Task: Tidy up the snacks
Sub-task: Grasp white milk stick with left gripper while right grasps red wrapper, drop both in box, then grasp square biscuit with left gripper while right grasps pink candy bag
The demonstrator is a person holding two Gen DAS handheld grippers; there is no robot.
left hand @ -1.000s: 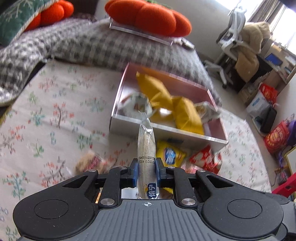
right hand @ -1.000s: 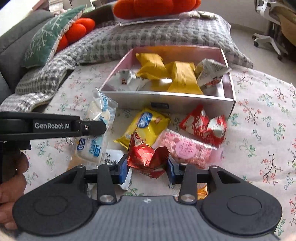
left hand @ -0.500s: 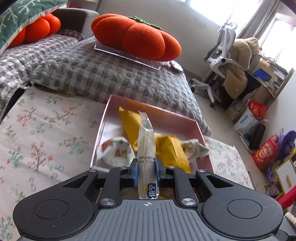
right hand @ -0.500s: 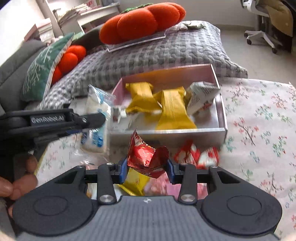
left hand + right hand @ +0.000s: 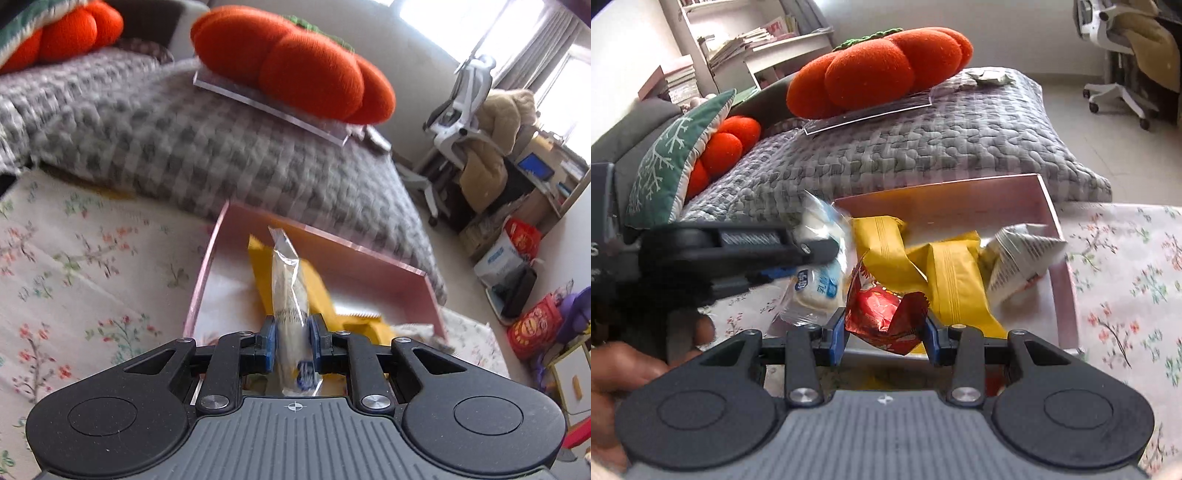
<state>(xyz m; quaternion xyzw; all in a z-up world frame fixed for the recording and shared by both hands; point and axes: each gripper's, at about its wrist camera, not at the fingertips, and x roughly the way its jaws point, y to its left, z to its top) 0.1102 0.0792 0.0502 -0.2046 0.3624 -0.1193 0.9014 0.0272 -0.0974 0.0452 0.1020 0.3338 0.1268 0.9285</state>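
Our left tongs (image 5: pixel 290 349) clamp a clear bread packet (image 5: pixel 290 295) on edge, long axis pointing forward over the pink box (image 5: pixel 369 267); its lower end is hidden behind the tong body. Our right tongs (image 5: pixel 885 338) grip a crumpled red wrapper (image 5: pixel 886 314) above the box's near wall. Inside the box we see yellow packets (image 5: pixel 953 280) and a silver pack (image 5: pixel 1019 254). Motion blur obscures label print. A grey quilt (image 5: pixel 184 147) and orange pumpkin cushion (image 5: pixel 295 70) lie beyond.
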